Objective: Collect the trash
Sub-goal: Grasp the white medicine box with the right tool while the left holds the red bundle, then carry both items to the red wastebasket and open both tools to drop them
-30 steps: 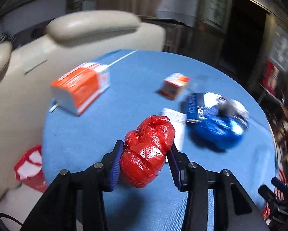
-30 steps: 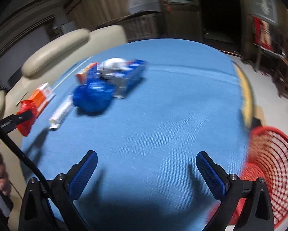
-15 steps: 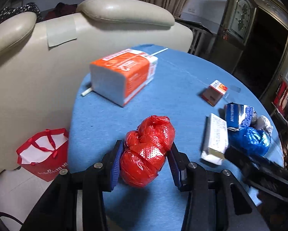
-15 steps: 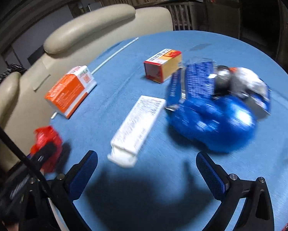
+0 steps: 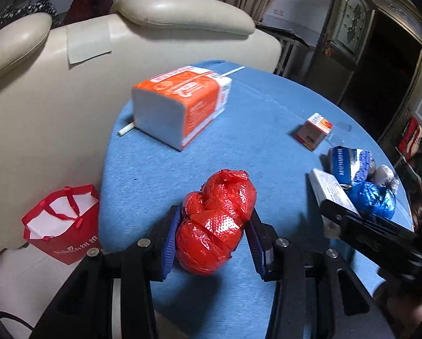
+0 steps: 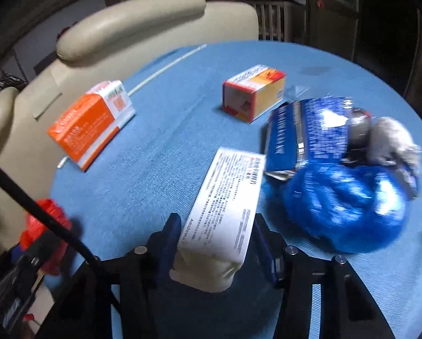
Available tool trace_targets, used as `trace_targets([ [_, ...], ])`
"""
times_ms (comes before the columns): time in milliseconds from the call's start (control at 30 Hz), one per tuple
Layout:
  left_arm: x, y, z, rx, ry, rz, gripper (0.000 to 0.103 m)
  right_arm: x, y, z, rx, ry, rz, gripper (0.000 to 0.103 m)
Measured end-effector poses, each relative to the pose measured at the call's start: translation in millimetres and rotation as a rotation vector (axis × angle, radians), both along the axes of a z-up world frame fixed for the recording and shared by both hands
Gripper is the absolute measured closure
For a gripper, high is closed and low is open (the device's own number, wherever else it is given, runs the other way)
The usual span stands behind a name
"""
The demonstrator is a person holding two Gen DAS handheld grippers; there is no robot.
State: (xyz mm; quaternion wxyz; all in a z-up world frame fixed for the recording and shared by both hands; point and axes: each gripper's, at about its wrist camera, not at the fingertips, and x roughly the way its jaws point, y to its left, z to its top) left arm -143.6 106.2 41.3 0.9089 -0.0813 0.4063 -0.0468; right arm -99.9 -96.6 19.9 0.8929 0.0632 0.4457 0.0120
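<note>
Your left gripper (image 5: 213,243) pinches the soft, crinkly red bag (image 5: 215,223) near the surface's edge; your right gripper (image 6: 215,247) straddles the light, stiff white box's (image 6: 225,206) end, jaws apparently touching it.

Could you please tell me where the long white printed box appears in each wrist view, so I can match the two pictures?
Left wrist view: the long white printed box lies far right, beside the blue bag.
Right wrist view: it is bottom centre, between the right gripper fingers.
Shared landmark: the orange tissue pack.
</note>
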Motion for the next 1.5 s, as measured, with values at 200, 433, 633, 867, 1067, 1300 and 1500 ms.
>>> trace_targets([
  [200, -8.5, -37.1, 9.8, 0.023, -0.021, -0.07, 0.056, -52.6, -18.3, 22.8, 0.017, -0.089, 0.04, 0.054],
  [433, -27.4, -69.9, 18.5, 0.069, -0.043, -0.108, 0.056, -87.2, -50.0, 7.8, -0.015, -0.054, 0.048, 0.056],
  [633, -36.4, -85.4, 12.9, 0.091, -0.017, -0.114, 0.056, -89.7, -76.1, -5.1, -0.02, -0.019, 0.014, 0.036],
  [867, -38.6, -87.3, 20.2, 0.124, -0.036, -0.125, 0.056, -76.6, -57.3, -10.3, -0.094, -0.015, 0.118, 0.054],
  [1067, -40.7, -96.2, 20.6, 0.122, -0.035, -0.15, 0.056, -103.1, -74.8, 9.0, -0.024, -0.075, 0.091, 0.055],
  [1300, -51.8, -134.0, 24.0, 0.14, -0.044, -0.243, 0.056, -140.5, -108.0, 21.8, 0.023, -0.124, -0.003, 0.055],
  [1500, -63.1, -187.8, 30.7, 0.153, -0.058, -0.366, 0.056, -162.9, -152.8, 27.0, 0.029, -0.151, -0.123, 0.055],
])
